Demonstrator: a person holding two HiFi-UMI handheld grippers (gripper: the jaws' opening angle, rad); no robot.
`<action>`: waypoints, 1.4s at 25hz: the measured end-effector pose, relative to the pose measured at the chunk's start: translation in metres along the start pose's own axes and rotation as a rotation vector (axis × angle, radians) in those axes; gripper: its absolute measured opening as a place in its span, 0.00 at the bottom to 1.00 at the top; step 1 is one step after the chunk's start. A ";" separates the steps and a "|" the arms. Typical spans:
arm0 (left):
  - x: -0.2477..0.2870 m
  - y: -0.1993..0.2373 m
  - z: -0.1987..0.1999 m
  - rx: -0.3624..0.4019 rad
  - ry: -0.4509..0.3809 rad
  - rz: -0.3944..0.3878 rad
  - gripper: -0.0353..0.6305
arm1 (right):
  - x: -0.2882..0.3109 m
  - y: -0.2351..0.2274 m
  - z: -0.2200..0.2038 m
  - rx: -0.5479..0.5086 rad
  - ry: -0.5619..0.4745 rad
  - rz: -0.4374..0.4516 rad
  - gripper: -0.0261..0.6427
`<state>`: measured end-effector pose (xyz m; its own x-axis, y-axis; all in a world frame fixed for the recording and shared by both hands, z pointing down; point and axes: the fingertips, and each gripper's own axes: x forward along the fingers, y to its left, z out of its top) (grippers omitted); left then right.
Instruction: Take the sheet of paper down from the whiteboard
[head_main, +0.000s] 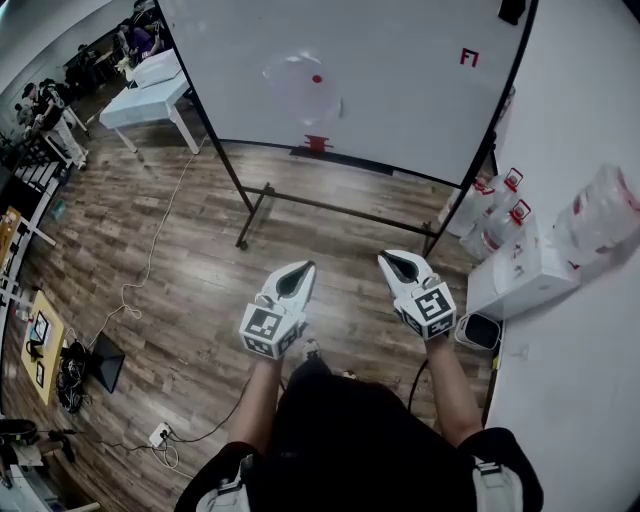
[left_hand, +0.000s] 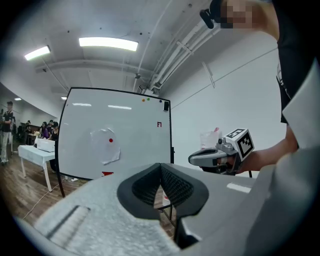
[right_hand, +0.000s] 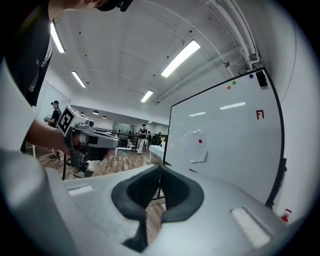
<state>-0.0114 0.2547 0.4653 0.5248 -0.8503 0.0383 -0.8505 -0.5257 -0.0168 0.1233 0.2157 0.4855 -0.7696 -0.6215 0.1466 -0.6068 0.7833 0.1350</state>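
Head view showed the sheet of paper (head_main: 300, 88) hanging on the whiteboard (head_main: 410, 110), pinned under a red magnet (head_main: 317, 78). We judged the task not yet begun: approach, grasp and removal were all left to do. We held the left gripper (head_main: 300, 270) and right gripper (head_main: 392, 262) well short of the board, jaws closed together on nothing and touching no object.

An open-plan office or lab: a whiteboard (head_main: 400, 100) on a stand (head_main: 262, 205) at the top, white tables (head_main: 145, 100) with people (head_main: 135, 40) at upper left, cables (head_main: 152, 250) across the wood floor (head_main: 200, 230), strip lights (left_hand: 108, 44) and pipes (left_hand: 175, 45) on the bare ceiling (left_hand: 100, 25).
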 end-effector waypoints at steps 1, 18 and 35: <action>-0.001 0.003 0.000 -0.001 -0.001 0.005 0.07 | 0.002 0.001 -0.001 0.004 0.002 0.003 0.05; 0.030 0.074 -0.018 -0.064 0.011 -0.021 0.07 | 0.060 -0.009 -0.021 0.103 0.059 0.016 0.05; 0.090 0.179 -0.024 -0.096 0.011 -0.035 0.07 | 0.166 -0.049 -0.028 0.117 0.108 -0.010 0.05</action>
<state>-0.1174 0.0841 0.4901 0.5541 -0.8311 0.0477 -0.8314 -0.5498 0.0803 0.0309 0.0732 0.5307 -0.7414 -0.6225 0.2507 -0.6384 0.7694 0.0225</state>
